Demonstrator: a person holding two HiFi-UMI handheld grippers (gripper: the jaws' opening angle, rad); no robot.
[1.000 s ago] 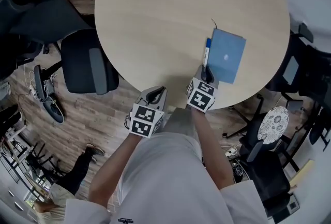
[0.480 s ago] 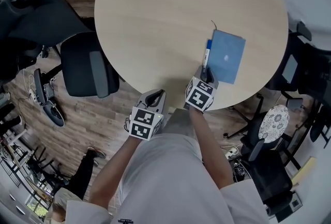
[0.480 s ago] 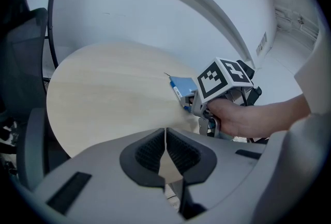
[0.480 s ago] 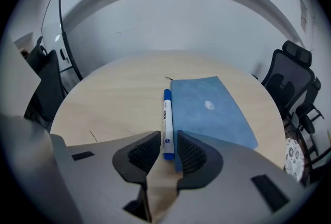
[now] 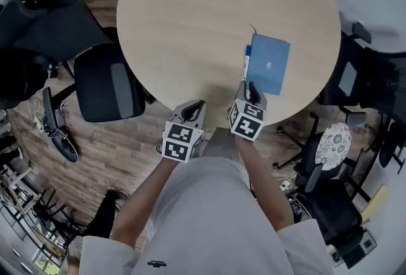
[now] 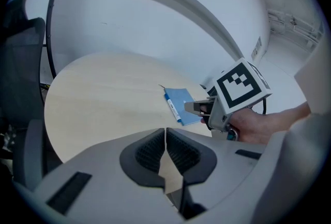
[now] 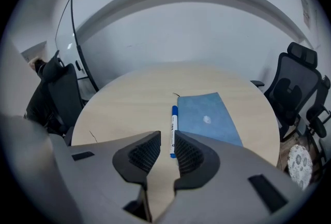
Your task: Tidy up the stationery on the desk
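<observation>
A blue notebook (image 5: 269,64) lies flat on the round wooden table (image 5: 190,20), near its right front edge. A blue-and-white pen (image 5: 246,64) rests along the notebook's left side. My right gripper (image 5: 249,86) hovers just in front of the pen's near end. Its jaws have just been opening and stand open with nothing between them. In the right gripper view the pen (image 7: 172,127) and the notebook (image 7: 209,117) lie beyond the right gripper (image 7: 166,140). My left gripper (image 5: 195,104) hangs at the table's front edge, shut and empty, as the left gripper (image 6: 165,135) shows in its own view.
A black office chair (image 5: 108,83) stands left of the table. More dark chairs (image 5: 346,80) and a round patterned seat (image 5: 334,147) are at the right. The floor below is wood planks. A person's legs (image 5: 108,210) show at the lower left.
Both grippers have lifted a little. The right gripper's tips have drawn back from the pen's near end. Pen and notebook lie as before.
</observation>
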